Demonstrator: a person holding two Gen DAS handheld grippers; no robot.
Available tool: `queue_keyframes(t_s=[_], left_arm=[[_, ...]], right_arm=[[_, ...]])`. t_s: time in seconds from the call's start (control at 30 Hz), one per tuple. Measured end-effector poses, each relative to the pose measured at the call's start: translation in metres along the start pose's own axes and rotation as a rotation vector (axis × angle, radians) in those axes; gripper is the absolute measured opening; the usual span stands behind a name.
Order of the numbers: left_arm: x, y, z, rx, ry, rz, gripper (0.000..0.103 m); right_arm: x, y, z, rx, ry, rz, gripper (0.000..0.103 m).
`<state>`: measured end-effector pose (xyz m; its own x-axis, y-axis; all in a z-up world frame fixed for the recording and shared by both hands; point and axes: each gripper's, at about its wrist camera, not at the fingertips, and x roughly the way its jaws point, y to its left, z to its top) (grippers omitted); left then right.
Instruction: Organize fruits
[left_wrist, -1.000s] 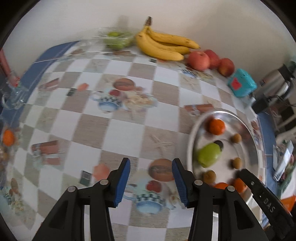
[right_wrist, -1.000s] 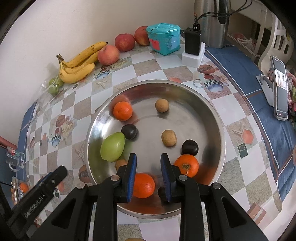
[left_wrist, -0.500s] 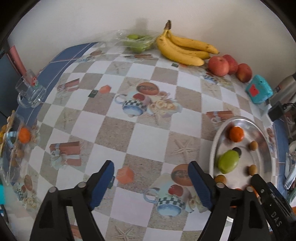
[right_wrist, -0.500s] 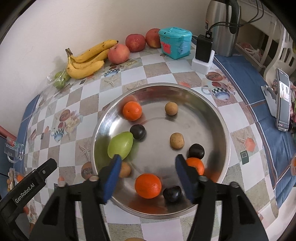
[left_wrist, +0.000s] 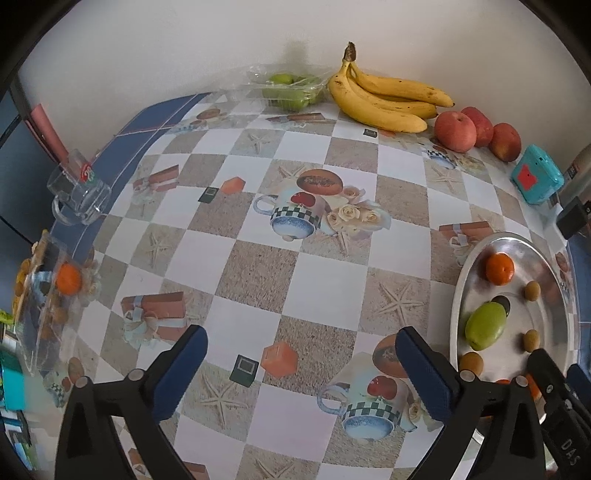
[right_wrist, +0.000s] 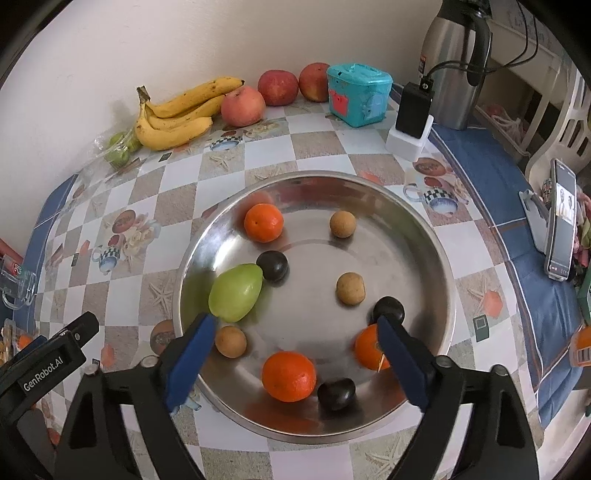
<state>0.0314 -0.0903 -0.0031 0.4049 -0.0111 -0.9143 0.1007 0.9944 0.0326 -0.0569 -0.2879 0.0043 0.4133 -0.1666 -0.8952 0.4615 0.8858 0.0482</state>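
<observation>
1. The left hand-held gripper (left_wrist: 301, 363) stood spread wide, its jaws having just been opening, with nothing between them; only the patterned cloth of the table (left_wrist: 325, 280) lay beneath, and the blue pads touched no fruit
2. The right hand-held gripper (right_wrist: 295, 341) was likewise wide apart, its jaws having just been opening, and hung over the near side of the metal bowl (right_wrist: 439, 258)
3. An orange (right_wrist: 289, 376) lay in the bowl between and just below the right pads, free of both; no pad pressed on it
4. The right-hand pad of that gripper passed in front of a second orange (right_wrist: 365, 349) and a dark plum (right_wrist: 388, 308); whether it touched them I cannot tell
5. The left-hand pad sat near a green mango (right_wrist: 235, 292) and a small brown fruit (right_wrist: 230, 341)
6. A third orange (right_wrist: 263, 222), two more brown fruits and two more dark plums also lay in the bowl
7. Bananas (right_wrist: 177, 118) and apples (right_wrist: 242, 106) rested at the wall, well apart from both grippers, with a teal box (right_wrist: 358, 94) beside them
</observation>
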Motion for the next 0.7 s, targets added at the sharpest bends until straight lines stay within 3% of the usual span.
queue_keyframes(t_s=[0.13,0.5,0.7], left_arm=[[-0.002,-0.002,0.002,0.017,-0.001,0.013,0.103],[-0.004,0.002,0.002,0.039,-0.029,0.181,0.103],[0.001,0.012,-0.006,0.031,0.009,0.195,0.103]], right_arm=[[-0.005,0.002,0.001,-0.006,-0.034,0.005,0.098],[-0.002,0.007,-0.005,-0.033,-0.024,-0.003,0.098],[-0.001,0.009,-0.012,-0.032,-0.015,-0.001,0.098]])
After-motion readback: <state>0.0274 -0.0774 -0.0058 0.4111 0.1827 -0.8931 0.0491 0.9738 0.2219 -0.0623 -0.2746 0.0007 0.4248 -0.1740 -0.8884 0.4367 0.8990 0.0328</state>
